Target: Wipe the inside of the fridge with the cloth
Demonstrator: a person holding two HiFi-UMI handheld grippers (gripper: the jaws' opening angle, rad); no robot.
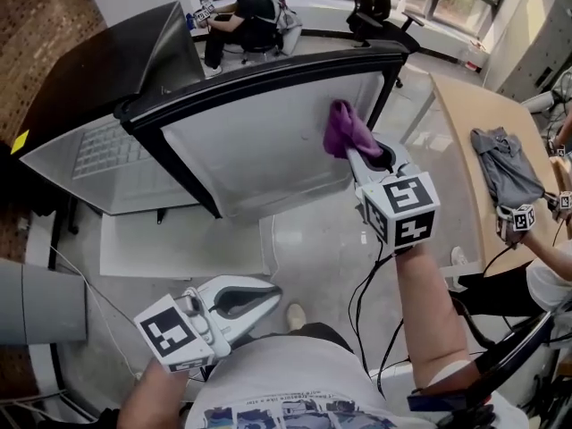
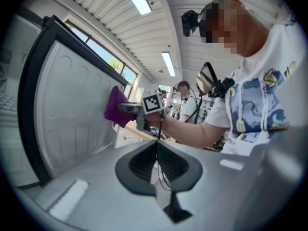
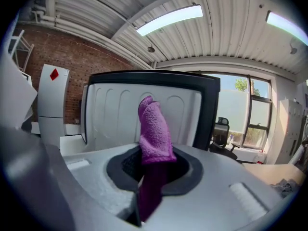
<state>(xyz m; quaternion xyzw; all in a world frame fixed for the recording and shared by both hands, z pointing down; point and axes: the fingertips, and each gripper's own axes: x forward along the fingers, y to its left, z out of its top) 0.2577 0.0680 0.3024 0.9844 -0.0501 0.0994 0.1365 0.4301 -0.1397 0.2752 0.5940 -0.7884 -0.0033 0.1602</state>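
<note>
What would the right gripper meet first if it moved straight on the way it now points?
The purple cloth held by the right gripper would probably touch the fridge door's white inner panel first; the gap is unclear.

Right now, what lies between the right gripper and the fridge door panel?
Only the purple cloth, clamped by the right gripper, touching the door panel; the left gripper view shows it.

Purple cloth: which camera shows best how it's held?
The right gripper view: the cloth fills the centre, pinched in the right gripper. The head view shows it bunched at the fridge door; the left gripper view shows it small, side-on.
</note>
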